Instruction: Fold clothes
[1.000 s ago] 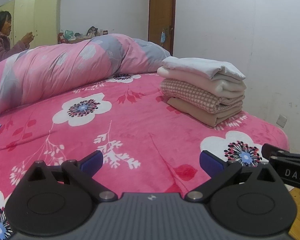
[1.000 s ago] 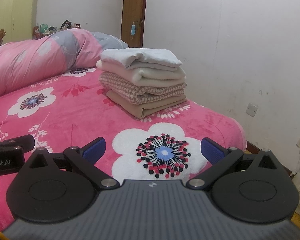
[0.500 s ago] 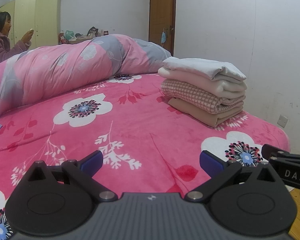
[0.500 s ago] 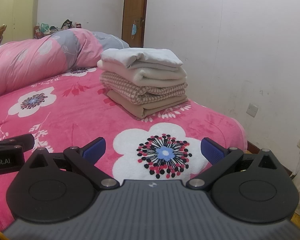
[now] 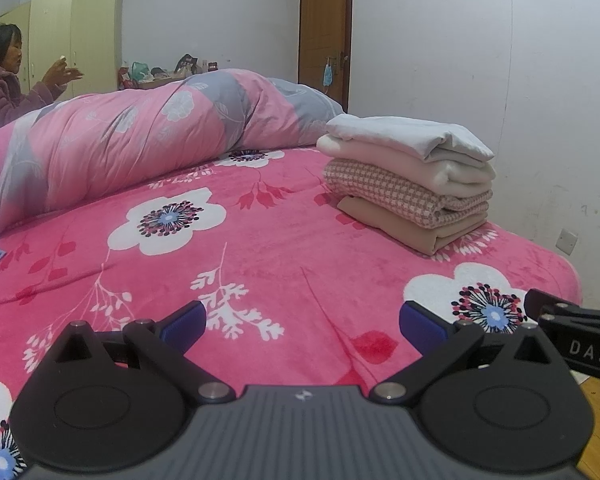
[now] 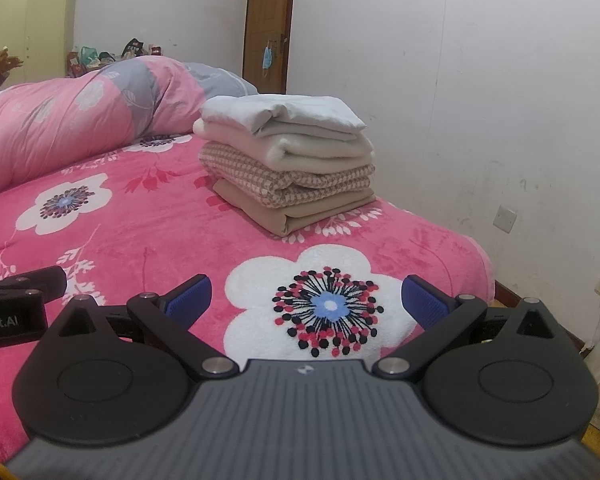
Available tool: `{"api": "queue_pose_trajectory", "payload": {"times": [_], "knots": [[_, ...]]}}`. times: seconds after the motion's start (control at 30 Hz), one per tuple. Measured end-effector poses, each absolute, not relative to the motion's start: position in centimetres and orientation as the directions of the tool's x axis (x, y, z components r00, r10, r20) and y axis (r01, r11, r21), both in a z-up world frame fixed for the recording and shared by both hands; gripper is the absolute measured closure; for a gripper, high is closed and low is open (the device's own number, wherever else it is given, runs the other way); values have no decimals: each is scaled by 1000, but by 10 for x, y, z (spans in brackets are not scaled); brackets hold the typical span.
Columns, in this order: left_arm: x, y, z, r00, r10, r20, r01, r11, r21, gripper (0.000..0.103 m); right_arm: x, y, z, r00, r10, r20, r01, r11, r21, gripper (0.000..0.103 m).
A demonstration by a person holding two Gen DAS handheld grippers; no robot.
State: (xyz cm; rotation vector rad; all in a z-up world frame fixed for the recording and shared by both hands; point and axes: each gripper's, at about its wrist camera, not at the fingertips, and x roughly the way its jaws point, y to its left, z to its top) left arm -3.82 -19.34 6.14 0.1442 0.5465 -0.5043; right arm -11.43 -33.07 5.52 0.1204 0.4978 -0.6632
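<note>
Here both claws are hovering low over the near edge of the bed [image 5: 260,248], side by side and holding nothing. The left claw [image 5: 302,322] is gaping wide, its blue pads [image 5: 182,322] standing well apart above the pink flowered blanket [image 6: 140,236]. The right claw [image 6: 306,300] is spread just as wide, framing a big white flower print between its fingers [image 6: 424,300].

The stack of folded clothes [image 5: 410,182] is sitting farther up the bed, near the wall [image 6: 480,80] side, well apart from both claws. It is lying in four layers: a tan piece [image 6: 300,212] at the bottom, a checked one [image 6: 284,178] on it, a cream one [image 6: 300,148] above that, and a pale grey-white one [image 6: 284,114] on top.

A rolled pink and grey quilt [image 5: 132,148] is lying across the far part of the bed, and a person [image 5: 8,80] is sitting beyond it.
</note>
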Motion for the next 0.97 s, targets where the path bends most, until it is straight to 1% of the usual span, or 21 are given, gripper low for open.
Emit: {"api": "queue_pose_trajectory", "payload": {"times": [0.97], "knots": [[-37,-191,61,739,-413,-532,487,873,0,0,-113,-332,53,673,-561,-482,616,786,-55,1]]}}
